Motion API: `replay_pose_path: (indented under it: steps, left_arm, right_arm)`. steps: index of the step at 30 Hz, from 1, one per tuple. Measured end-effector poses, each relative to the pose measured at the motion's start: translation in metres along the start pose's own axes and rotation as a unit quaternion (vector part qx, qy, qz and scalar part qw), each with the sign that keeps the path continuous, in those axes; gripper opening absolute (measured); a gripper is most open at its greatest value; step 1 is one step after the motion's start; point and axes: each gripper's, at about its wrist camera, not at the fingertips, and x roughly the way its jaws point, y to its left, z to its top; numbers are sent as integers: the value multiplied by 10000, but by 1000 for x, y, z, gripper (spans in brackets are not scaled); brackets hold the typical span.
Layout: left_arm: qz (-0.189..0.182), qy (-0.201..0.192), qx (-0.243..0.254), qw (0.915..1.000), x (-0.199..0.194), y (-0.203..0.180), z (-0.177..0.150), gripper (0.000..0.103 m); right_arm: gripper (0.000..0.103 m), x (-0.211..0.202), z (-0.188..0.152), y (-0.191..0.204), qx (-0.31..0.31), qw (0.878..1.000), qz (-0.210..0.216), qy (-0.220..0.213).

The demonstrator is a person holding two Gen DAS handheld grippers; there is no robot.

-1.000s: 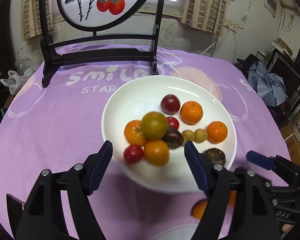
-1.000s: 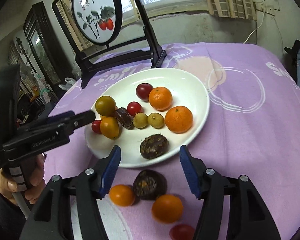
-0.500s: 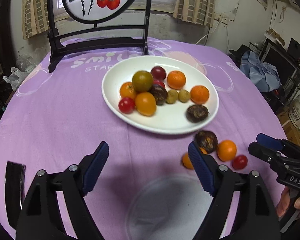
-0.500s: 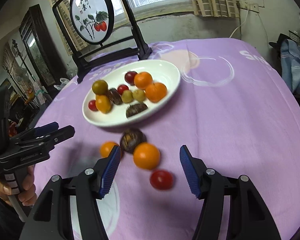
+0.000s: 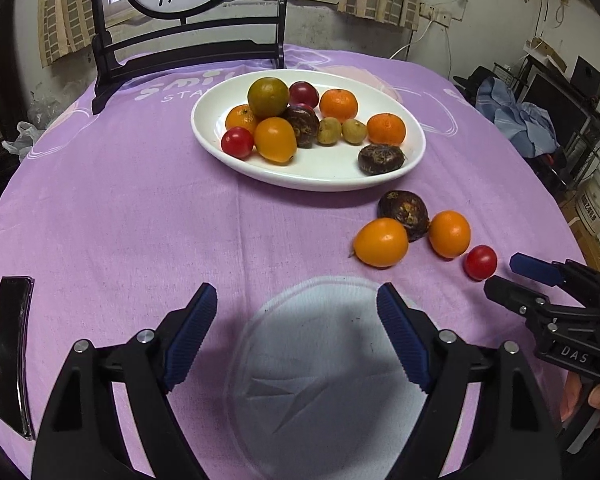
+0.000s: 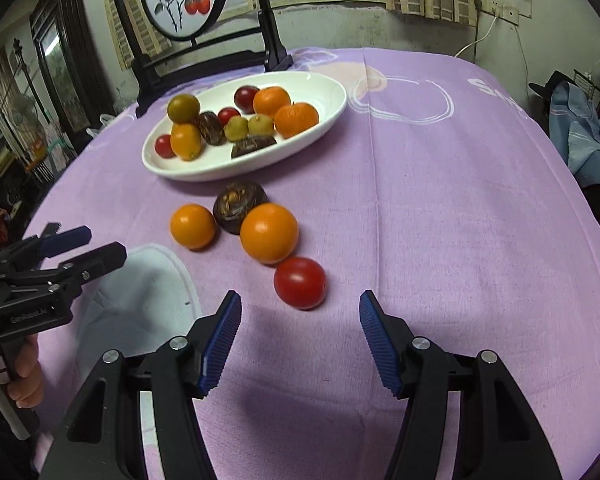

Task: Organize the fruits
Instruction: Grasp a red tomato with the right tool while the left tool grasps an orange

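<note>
A white oval plate [image 5: 332,172] [image 6: 324,120] holds several oranges, tomatoes, small green fruits and dark brown fruits. On the purple cloth in front of it lie two orange fruits [image 5: 381,242] [image 5: 449,234], a dark brown fruit [image 5: 404,210] [image 6: 239,206] and a red tomato [image 5: 480,262] [image 6: 300,282]. My left gripper [image 5: 295,336] is open and empty over a white round patch [image 5: 320,380], well short of the fruits. My right gripper [image 6: 300,332] is open and empty, just short of the red tomato. It also shows in the left wrist view [image 5: 516,272].
A black wooden stand with a round painted screen [image 5: 187,52] [image 6: 203,52] stands behind the plate. A black phone [image 5: 11,352] lies at the table's left edge. Clothes and shelves [image 5: 540,120] are off the table to the right.
Both grippers have pulled back from the plate toward the near table edge. The loose fruits and the white patch have come into the left view. Both stay open.
</note>
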Motion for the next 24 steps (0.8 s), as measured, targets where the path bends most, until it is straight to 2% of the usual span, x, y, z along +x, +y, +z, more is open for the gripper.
replay_pose_path:
  steps: [8, 12, 14, 16, 24]
  left_arm:
    - [42, 64, -40, 10000, 10, 4, -4, 80]
    - [49, 121, -23, 9999, 16, 5, -6, 80]
    - [78, 144, 1, 9999, 19, 5, -7, 80]
    - [92, 145, 12, 9999, 20, 5, -8, 80]
    - [180, 166, 53, 9997, 21, 3, -8, 80]
  right_arm:
    - [62, 19, 0, 1, -61, 9991, -350, 213]
    - [62, 26, 6, 5, -162, 9981, -560, 185]
    - [54, 28, 9, 7, -201, 9976, -642, 150]
    - [31, 28, 10, 8, -179, 9986, -484, 88]
    - [31, 13, 2, -2, 92, 9996, -251, -32]
